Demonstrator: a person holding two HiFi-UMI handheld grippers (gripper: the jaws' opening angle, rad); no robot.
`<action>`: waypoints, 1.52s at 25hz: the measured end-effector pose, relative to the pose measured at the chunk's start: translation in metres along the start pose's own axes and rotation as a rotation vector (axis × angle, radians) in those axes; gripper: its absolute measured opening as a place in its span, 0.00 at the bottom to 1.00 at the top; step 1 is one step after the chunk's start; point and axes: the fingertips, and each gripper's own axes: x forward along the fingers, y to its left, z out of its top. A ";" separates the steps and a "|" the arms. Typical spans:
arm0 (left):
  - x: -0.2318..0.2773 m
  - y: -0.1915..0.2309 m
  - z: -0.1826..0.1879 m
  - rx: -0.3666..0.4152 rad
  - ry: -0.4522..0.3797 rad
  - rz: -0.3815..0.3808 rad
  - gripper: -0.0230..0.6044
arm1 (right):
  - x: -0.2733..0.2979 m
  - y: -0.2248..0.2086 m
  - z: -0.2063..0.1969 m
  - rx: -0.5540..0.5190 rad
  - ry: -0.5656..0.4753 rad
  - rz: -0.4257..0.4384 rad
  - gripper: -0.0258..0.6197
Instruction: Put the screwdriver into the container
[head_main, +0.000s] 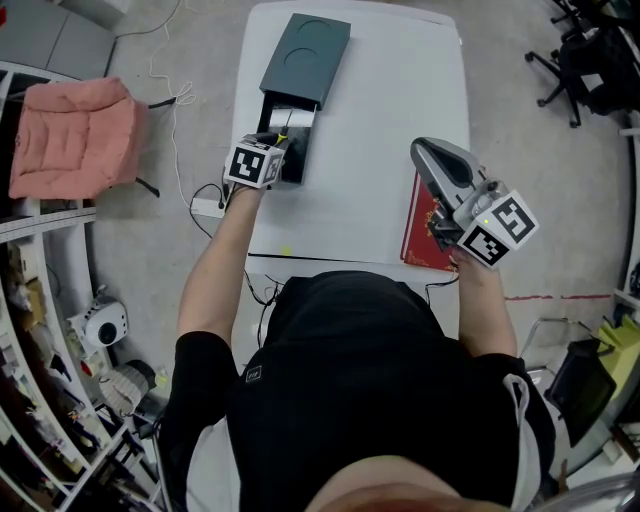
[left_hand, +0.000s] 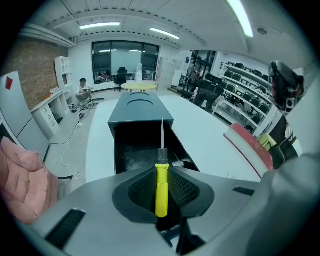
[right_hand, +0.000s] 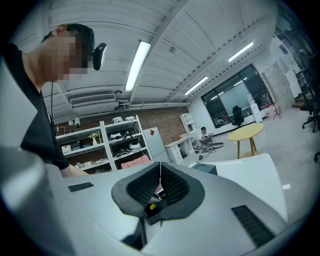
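head view and both gripper views. the left claw (left_hand: 161, 172) is clamped on the yellow handle of the screwdriver (left_hand: 161, 184), its two padded faces pressed against the handle's sides. the thin metal shaft points away from the person, out over the open near end of the dark rectangular container (left_hand: 140, 106); the far part of the container is covered by a flat lid with a round recess. whether the tip touches the container cannot be told. from the head view, the left claw (head_main: 286, 138) sits at the near end of the container (head_main: 305, 60), which lies on the far left part of the white worktop (head_main: 390, 150). the right claw (head_main: 424, 152) hangs above a red book (head_main: 420, 238) at the worktop's near right edge; its faces are pressed together with nothing between them (right_hand: 160, 179). a pink cushion (head_main: 75, 135) lies on the floor to the left.
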 end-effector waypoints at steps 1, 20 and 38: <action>0.002 0.000 0.000 0.005 0.008 0.002 0.16 | -0.001 0.000 0.000 0.001 -0.001 -0.001 0.09; 0.022 0.010 -0.012 0.133 0.151 0.121 0.18 | -0.024 0.003 -0.010 0.027 -0.015 -0.001 0.09; -0.113 -0.040 0.035 0.032 -0.331 0.300 0.21 | -0.061 0.003 -0.029 0.038 0.002 0.118 0.09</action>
